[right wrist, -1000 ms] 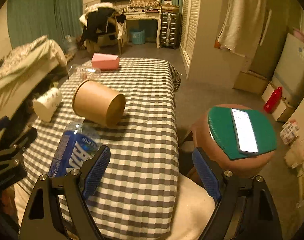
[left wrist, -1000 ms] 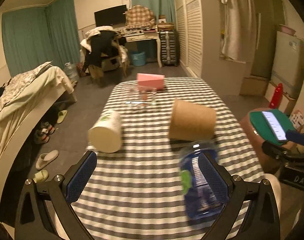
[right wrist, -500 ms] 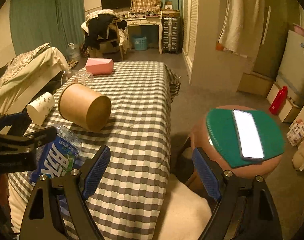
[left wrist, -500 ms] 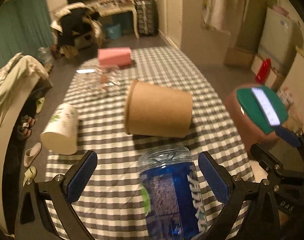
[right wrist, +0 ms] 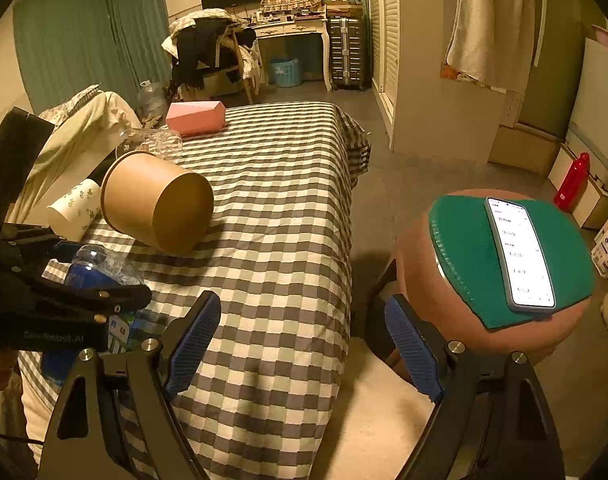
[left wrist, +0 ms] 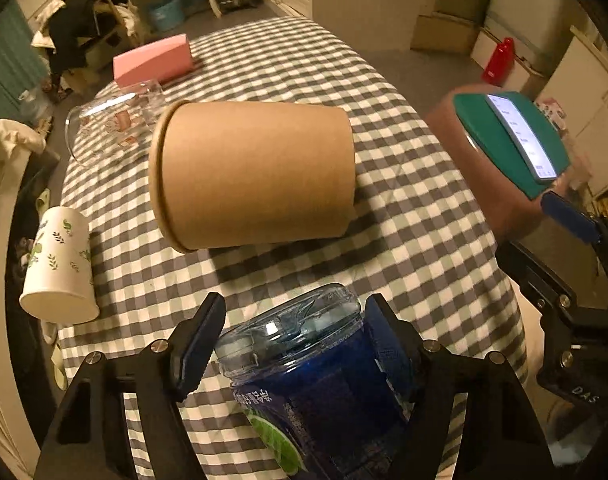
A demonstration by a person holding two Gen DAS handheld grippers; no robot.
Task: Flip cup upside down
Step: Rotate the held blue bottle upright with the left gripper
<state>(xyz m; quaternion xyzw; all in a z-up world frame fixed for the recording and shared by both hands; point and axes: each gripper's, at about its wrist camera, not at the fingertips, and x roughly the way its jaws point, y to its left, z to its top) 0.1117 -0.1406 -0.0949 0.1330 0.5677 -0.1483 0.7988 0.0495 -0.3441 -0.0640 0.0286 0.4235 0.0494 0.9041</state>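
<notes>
A clear plastic cup with a blue label [left wrist: 315,376] lies on its side on the checked tablecloth [left wrist: 403,248], its clear base toward the table's middle. My left gripper [left wrist: 294,344] has closed around it, both pads at its sides. In the right wrist view the cup [right wrist: 94,268] shows partly behind the left gripper. My right gripper [right wrist: 304,344] is open and empty, off the table's near right edge.
A brown paper cup [left wrist: 252,176] lies on its side just beyond the blue cup. A white leaf-print cup [left wrist: 58,268] lies at the left edge. A clear glass [left wrist: 112,124] and a pink box [left wrist: 154,60] lie farther back. A stool with a phone [right wrist: 519,252] stands right.
My left gripper moved forward and down over the blue-labelled cup and its jaws closed in on the cup's sides. My right gripper drew back a little and stayed open.
</notes>
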